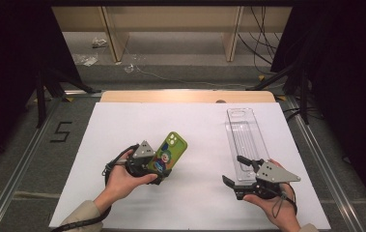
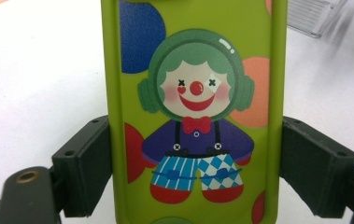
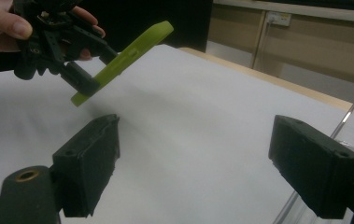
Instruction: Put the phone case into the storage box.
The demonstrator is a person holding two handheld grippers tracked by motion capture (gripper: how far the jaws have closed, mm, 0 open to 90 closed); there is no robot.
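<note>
High view showed the left tool [image 1: 157, 170] clamped on the long edges of a green phone case [image 1: 169, 152], lifting it tilted off the white counter [image 1: 195, 145], probably so it could be carried to the clear plastic tray [image 1: 245, 137] lying to the right. The right tool [image 1: 241, 175], jaws wide and empty, waited at the tray's near end. The case bore a cartoon clown with green hair, a red bow tie and coloured dots.
</note>
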